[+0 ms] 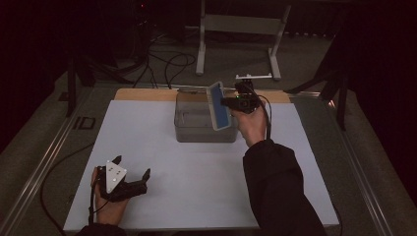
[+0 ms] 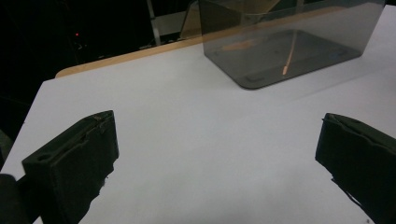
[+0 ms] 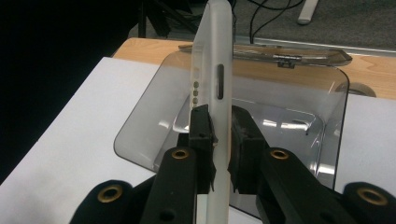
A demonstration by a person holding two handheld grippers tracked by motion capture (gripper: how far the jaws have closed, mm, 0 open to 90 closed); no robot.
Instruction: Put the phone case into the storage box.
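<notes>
One white mat [image 1: 196, 196] over wooden table [image 1: 142, 94], dark room.

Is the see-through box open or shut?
Open. The clear box has no lid across its top, and the right gripper holds a phone case over the opening. Inside it looks empty.

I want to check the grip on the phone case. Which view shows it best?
The right gripper view: the right gripper clamps the phone case edge-on over the clear box. The high view shows its blue face held tilted above the box. The left gripper view gives no help.
</notes>
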